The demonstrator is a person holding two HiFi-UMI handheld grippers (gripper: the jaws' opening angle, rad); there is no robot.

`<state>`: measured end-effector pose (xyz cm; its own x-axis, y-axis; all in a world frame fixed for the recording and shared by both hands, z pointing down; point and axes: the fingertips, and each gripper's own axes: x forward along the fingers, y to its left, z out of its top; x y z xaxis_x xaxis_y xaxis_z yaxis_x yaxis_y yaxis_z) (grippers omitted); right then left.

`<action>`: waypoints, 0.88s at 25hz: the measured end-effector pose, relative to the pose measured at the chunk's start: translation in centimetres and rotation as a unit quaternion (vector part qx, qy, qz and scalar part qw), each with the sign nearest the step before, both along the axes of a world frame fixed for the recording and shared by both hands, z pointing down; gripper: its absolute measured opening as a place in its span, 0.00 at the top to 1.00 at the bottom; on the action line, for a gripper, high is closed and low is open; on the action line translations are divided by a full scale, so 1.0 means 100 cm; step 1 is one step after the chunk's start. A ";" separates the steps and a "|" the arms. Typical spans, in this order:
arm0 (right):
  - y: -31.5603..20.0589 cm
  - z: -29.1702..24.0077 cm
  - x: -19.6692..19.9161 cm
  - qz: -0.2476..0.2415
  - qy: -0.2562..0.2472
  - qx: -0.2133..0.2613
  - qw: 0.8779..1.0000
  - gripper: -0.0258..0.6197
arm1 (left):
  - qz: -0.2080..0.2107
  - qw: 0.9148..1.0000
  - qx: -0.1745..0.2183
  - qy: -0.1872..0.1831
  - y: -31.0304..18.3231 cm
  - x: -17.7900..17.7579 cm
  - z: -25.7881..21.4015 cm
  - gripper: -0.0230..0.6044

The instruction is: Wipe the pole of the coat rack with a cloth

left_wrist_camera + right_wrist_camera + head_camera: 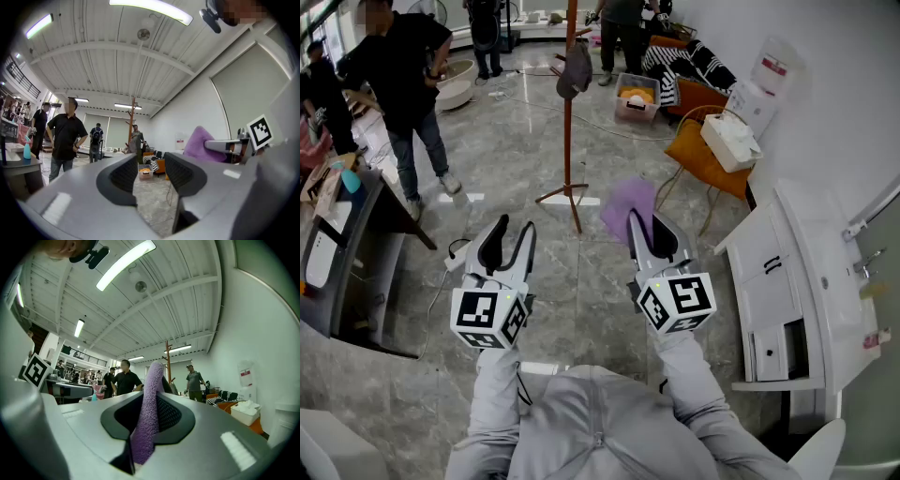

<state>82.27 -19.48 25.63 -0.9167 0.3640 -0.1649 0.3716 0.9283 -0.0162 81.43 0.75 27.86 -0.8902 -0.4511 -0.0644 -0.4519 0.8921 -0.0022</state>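
Note:
The coat rack's brown wooden pole (568, 103) stands upright on the grey marble floor ahead of me, with a grey cap (574, 71) hung near its top. It shows far off as a thin pole (133, 123) in the left gripper view and as the pole (167, 361) in the right gripper view. A purple cloth (627, 208) is pinched in my right gripper (649, 228), whose jaws are shut on the cloth (149, 409); it hangs short of the rack's feet. My left gripper (508, 241) is open and holds nothing, to the left of the rack's base.
A person in black (405, 77) stands at the left by a dark desk (356, 253). More people (623, 28) stand at the back. An orange chair (705, 150) with a white box, a storage bin (637, 97) and a white cabinet (797, 272) line the right side.

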 end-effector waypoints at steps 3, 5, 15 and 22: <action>0.001 -0.002 -0.004 -0.003 -0.003 -0.001 1.000 0.87 | -0.003 1.000 0.001 -0.003 0.000 -0.003 -0.001 0.64; 0.002 -0.002 -0.006 -0.004 -0.003 -0.001 1.000 0.87 | -0.003 1.000 0.002 -0.004 -0.001 -0.006 -0.002 0.64; 0.015 -0.002 -0.013 -0.001 -0.005 -0.019 1.000 0.87 | 0.001 1.000 0.002 0.001 0.013 -0.013 0.003 0.64; 0.045 -0.007 -0.011 0.012 -0.014 -0.033 0.999 0.87 | 0.010 1.000 0.002 0.004 0.049 -0.014 0.005 0.64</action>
<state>81.12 -14.96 24.94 -0.9194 0.3303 -0.2135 0.3510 0.9340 -0.0667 80.08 5.66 28.38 -0.8818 -0.4679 -0.0595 -0.4689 0.8832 0.0043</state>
